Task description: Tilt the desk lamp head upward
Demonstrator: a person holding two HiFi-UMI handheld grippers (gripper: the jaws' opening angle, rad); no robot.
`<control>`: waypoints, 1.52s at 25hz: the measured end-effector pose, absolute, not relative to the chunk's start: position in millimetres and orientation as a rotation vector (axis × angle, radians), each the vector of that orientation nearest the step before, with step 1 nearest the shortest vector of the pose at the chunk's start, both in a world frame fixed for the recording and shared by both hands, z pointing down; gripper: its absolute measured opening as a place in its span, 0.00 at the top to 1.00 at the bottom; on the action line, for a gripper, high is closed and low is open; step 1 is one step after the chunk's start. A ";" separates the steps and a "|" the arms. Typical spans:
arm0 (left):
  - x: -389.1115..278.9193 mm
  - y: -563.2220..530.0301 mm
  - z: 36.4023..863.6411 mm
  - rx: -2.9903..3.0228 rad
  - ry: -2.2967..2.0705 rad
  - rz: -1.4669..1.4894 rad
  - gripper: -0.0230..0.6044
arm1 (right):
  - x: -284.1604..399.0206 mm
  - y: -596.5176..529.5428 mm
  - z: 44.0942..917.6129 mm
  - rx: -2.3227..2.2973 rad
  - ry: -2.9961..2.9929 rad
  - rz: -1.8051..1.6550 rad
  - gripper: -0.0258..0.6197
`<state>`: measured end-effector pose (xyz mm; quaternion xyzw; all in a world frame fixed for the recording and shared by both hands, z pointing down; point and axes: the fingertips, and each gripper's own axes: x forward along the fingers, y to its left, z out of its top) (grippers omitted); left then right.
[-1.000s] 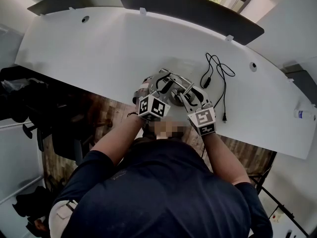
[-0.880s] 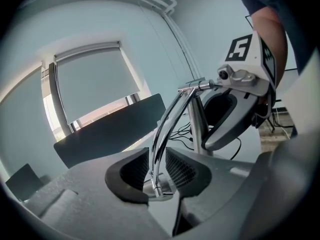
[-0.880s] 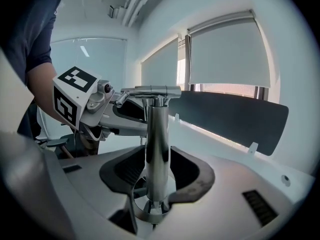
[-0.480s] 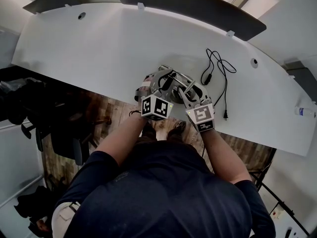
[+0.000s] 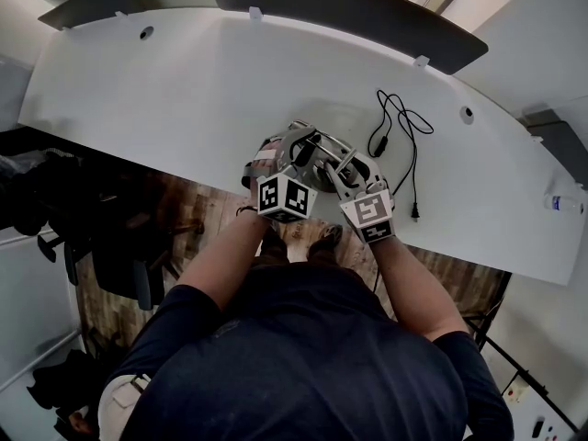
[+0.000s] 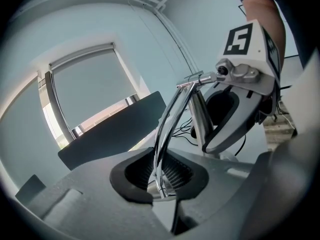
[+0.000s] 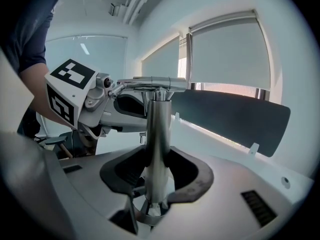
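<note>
Jaws: left gripper (image 6: pixel 160 178) clamps lamp arm (image 6: pixel 168 124), right gripper (image 7: pixel 156 180) lamp post (image 7: pixel 158 126), side by side

Head view's not much help: the lamp (image 5: pixel 323 145) is mostly buried under the left gripper (image 5: pixel 292 159) and right gripper (image 5: pixel 349 168), and the bottle (image 5: pixel 562 204) at the bench's (image 5: pixel 184 90) right end is cut off.

The jaws of the left tool (image 6: pixel 162 180), wide apart a second earlier, had drawn in on the lamp's thin chrome arm (image 6: pixel 169 124), low in the frame's centre.
</note>
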<state>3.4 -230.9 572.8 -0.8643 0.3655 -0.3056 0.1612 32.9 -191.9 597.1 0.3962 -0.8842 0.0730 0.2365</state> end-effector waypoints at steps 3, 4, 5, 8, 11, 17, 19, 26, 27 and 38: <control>3.0 -232.3 572.1 -2.461 1.047 -0.889 0.88 | 32.3 -192.3 598.0 1.069 -2.406 0.215 0.72; 2.6 -232.5 571.4 -2.454 1.046 -0.895 0.88 | 31.9 -192.3 598.3 1.064 -2.401 0.218 0.72; 2.2 -232.7 570.8 -2.447 1.044 -0.902 0.88 | 31.6 -192.4 598.7 1.060 -2.398 0.219 0.72; 2.5 -233.3 570.5 -2.431 1.025 -0.928 0.88 | 31.7 -192.6 599.3 1.051 -2.385 0.227 0.72; 2.4 -233.3 569.8 -2.411 1.001 -0.955 0.88 | 31.8 -192.4 600.6 1.044 -2.371 0.236 0.72; -0.1 -234.3 564.3 -2.353 0.961 -0.994 0.87 | 31.8 -192.0 601.0 1.051 -2.350 0.239 0.72; -1.8 -235.2 561.1 -2.329 0.958 -1.003 0.87 | 31.6 -192.5 601.4 1.046 -2.346 0.226 0.72; -9.4 -241.2 532.2 -2.177 0.931 -1.019 0.85 | 32.7 -192.7 602.5 1.046 -2.343 0.253 0.72; -9.9 -241.2 528.4 -2.157 0.913 -1.024 0.85 | 32.6 -192.8 602.6 1.046 -2.341 0.256 0.72; -7.2 -234.1 477.7 -1.965 0.792 -1.009 0.77 | 30.7 -191.5 603.8 1.031 -2.326 0.284 0.72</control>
